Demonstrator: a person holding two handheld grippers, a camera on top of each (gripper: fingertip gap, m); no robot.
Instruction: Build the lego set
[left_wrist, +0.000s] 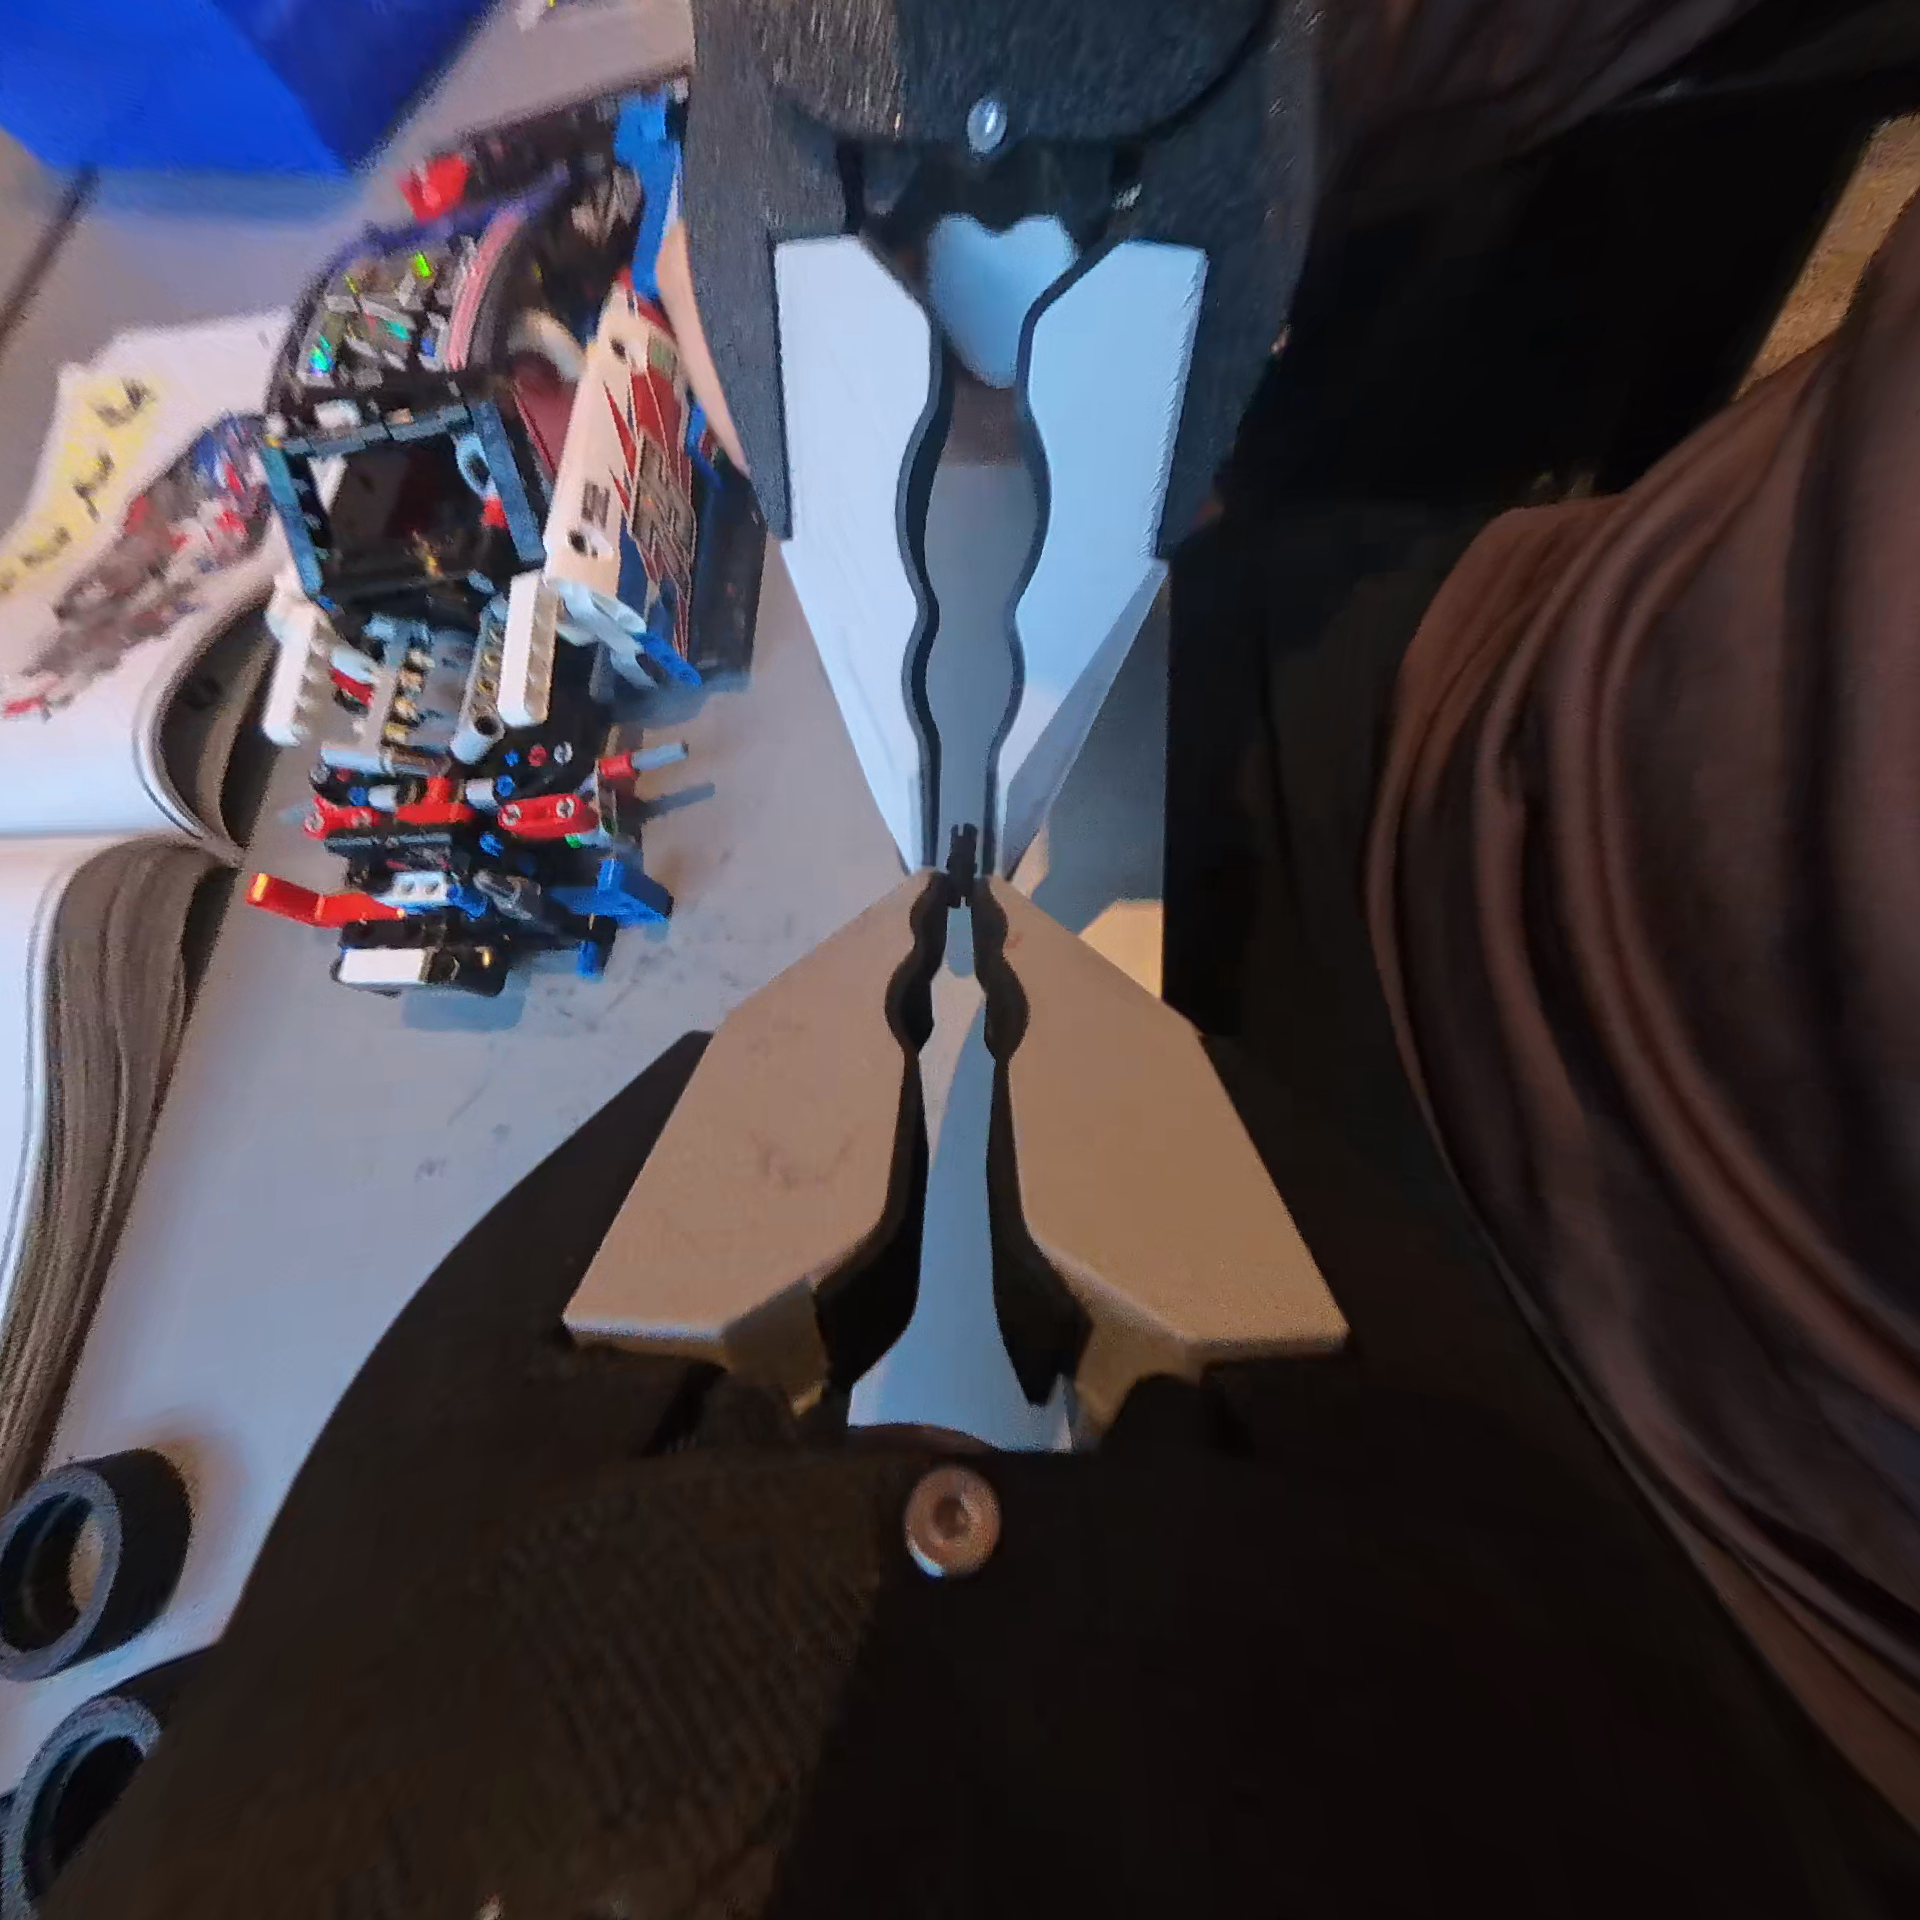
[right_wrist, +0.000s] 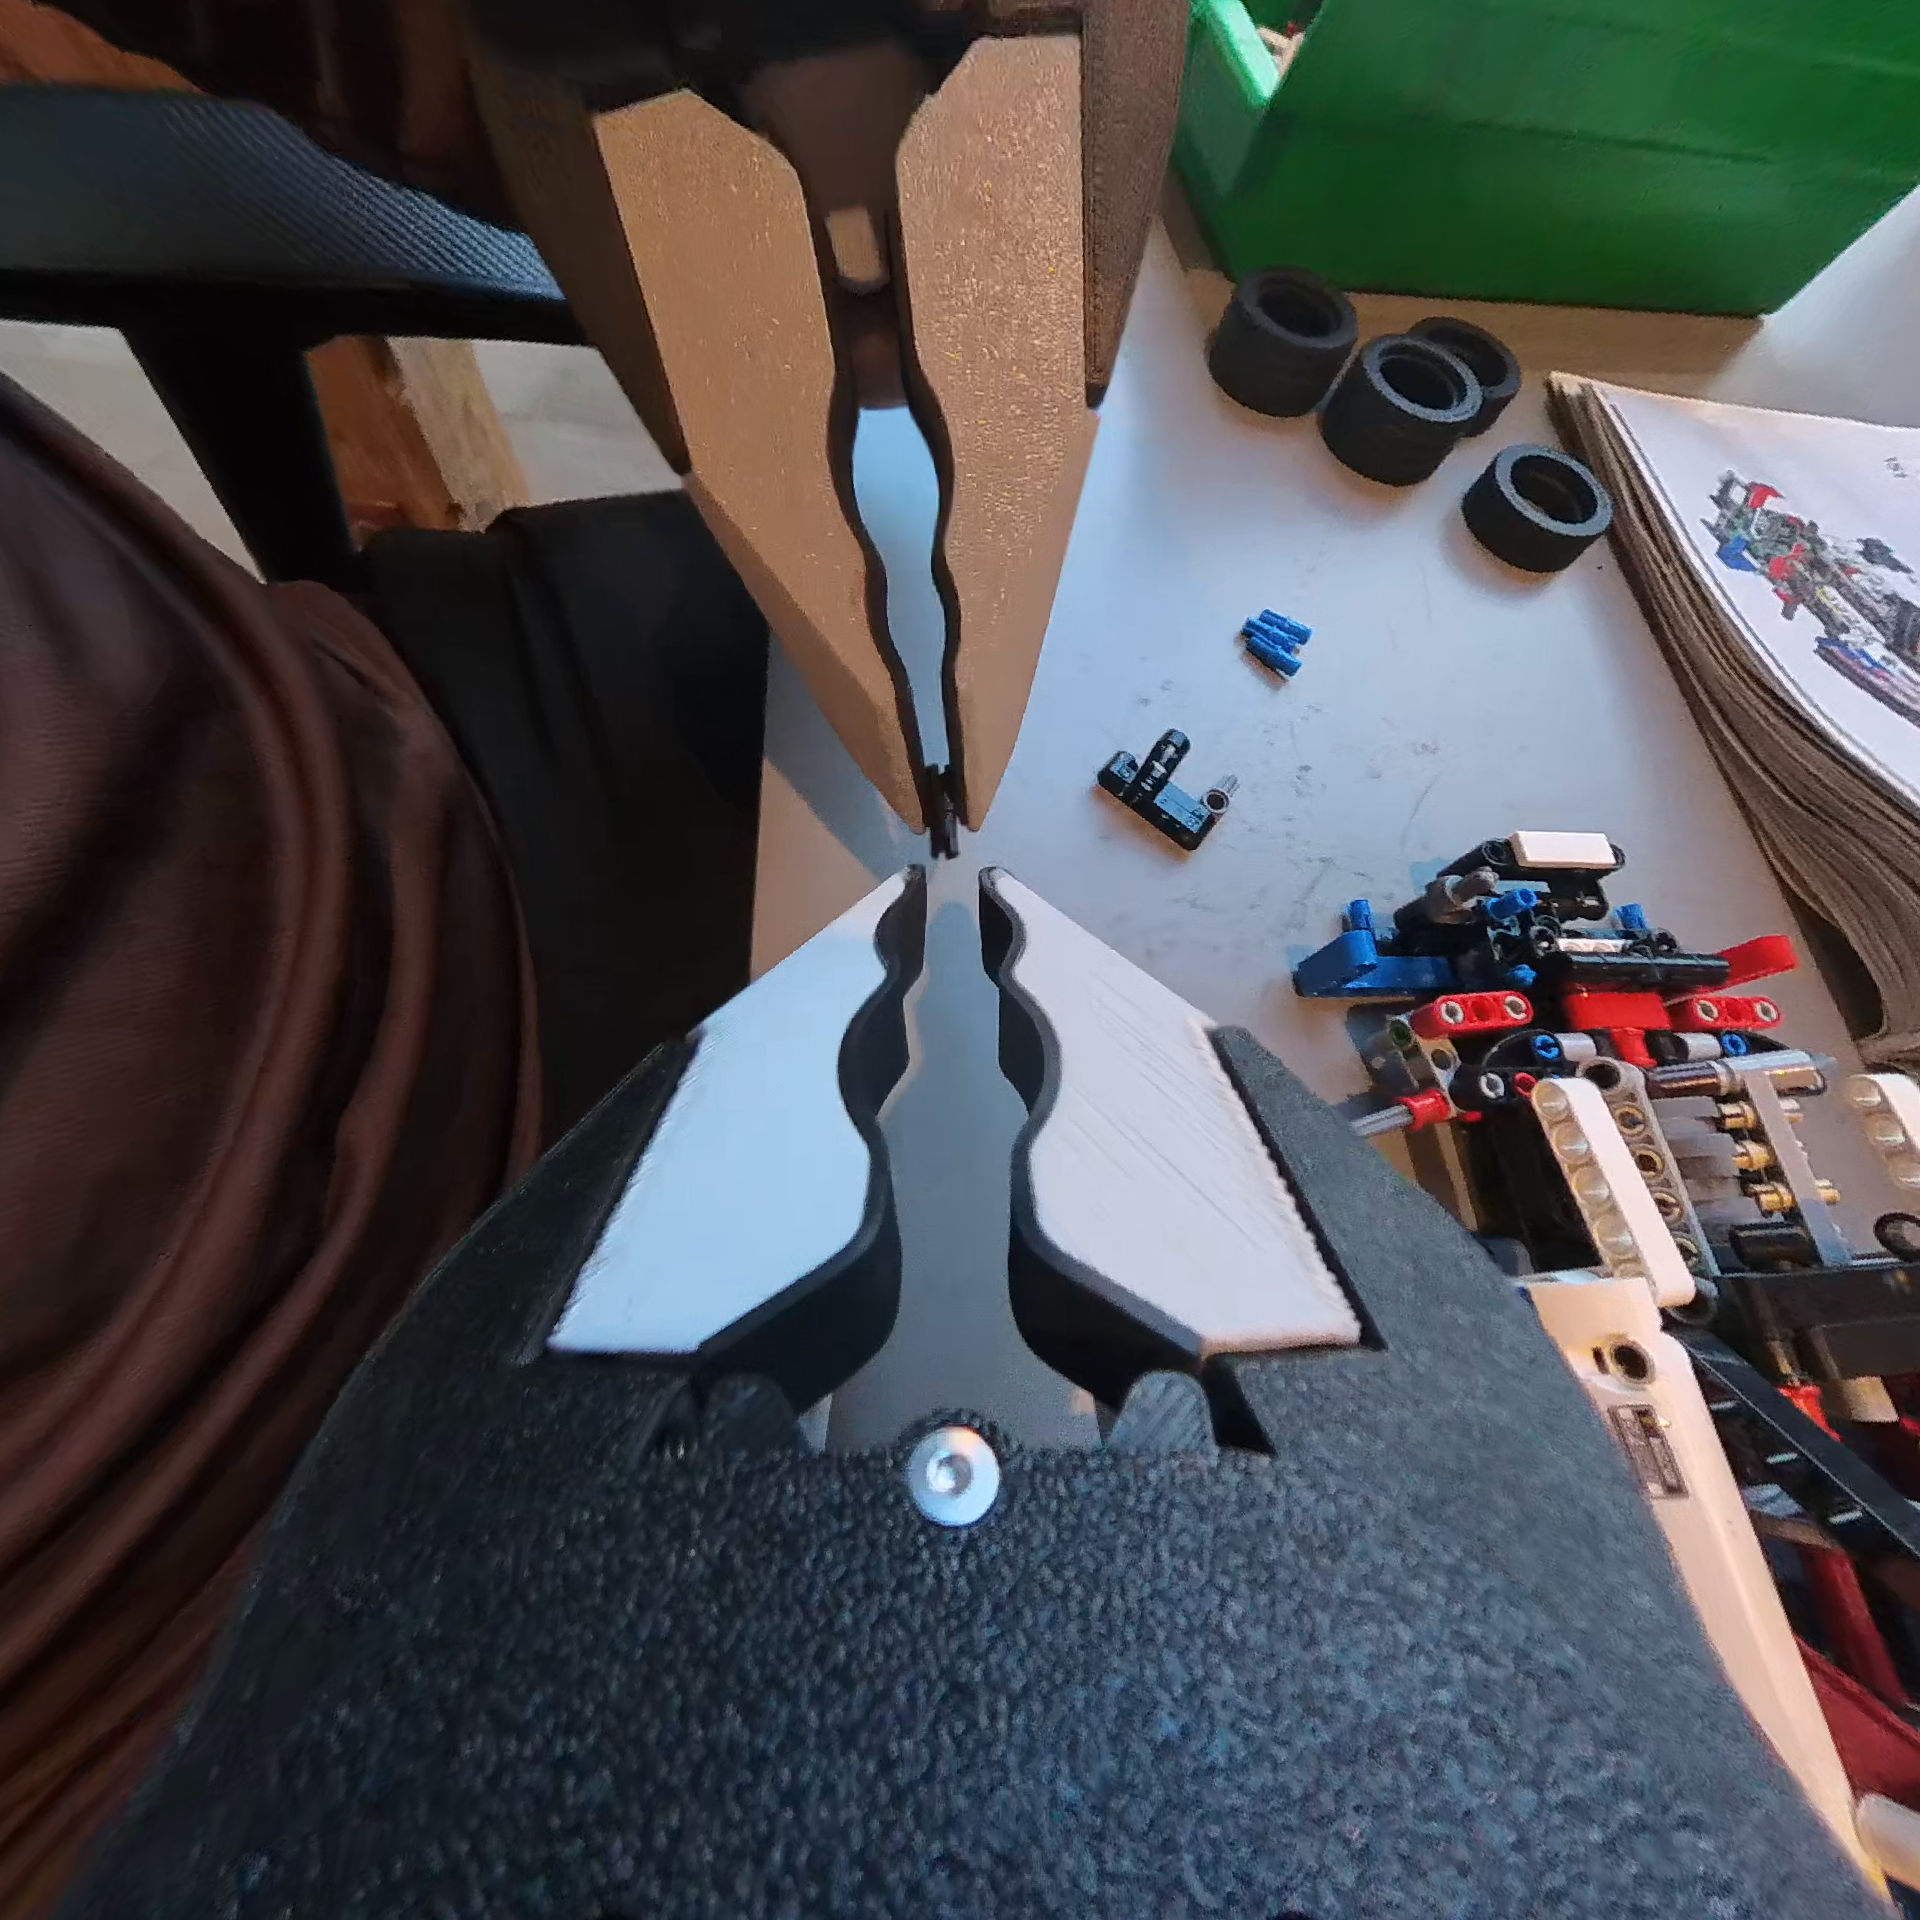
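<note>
1. Left wrist view: left gripper (left_wrist: 958, 891), tan-fingered, is pinched on a small black pin (left_wrist: 962, 854) at its very tips. The right gripper (left_wrist: 961, 844) faces it tip to tip. The half-built lego car (left_wrist: 468, 644) lies well to the side on the table (left_wrist: 343, 1122).
2. Right wrist view: right gripper (right_wrist: 951, 883) is slightly spread, just short of the pin (right_wrist: 943, 808). A black connector piece (right_wrist: 1162, 784) and blue pins (right_wrist: 1276, 640) lie beyond.
3. Judgement: this looks like a handover. Close the right fingers squarely on the pin's exposed end before the left lets go, because the hold is shallow and the pin could flick away.
</note>
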